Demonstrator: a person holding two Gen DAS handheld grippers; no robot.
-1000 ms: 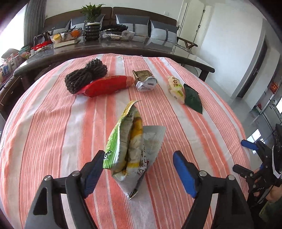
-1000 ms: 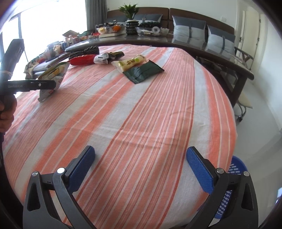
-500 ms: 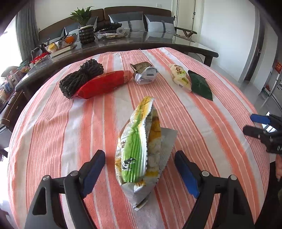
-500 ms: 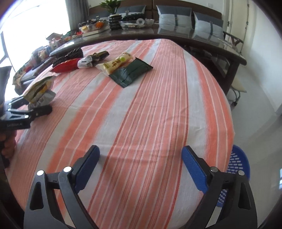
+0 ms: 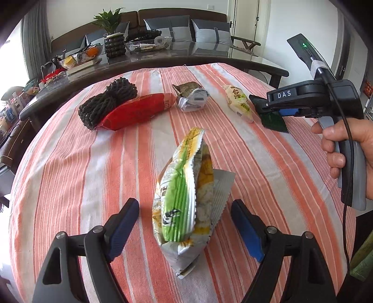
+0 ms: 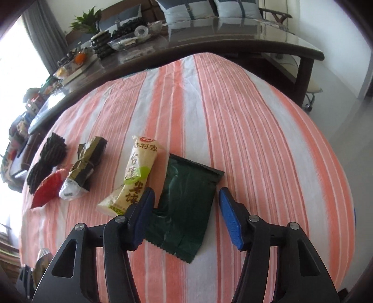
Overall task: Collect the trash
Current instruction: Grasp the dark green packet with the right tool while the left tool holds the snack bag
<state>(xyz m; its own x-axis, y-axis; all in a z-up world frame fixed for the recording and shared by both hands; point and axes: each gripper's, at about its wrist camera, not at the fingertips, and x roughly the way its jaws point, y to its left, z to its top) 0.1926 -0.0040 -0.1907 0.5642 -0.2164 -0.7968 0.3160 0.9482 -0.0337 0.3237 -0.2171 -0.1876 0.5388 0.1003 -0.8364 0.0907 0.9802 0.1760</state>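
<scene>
Fingers of right gripper [image 6: 185, 215] closing around dark green packet [image 6: 186, 209], bare striped tablecloth [image 6: 268, 151] beyond

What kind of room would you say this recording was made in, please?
Probably a home living room: a sofa with grey cushions, a dark glossy table holding a potted plant, and a striped-cloth table.

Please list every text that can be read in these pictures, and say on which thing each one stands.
"DAS": white letters on the body of the right claw.
"台湾": on the pale yellow snack packet; its other characters are too unclear.
Green and yellow snack bag: print too blurred to read.
Dark green packet: no text visible.
</scene>
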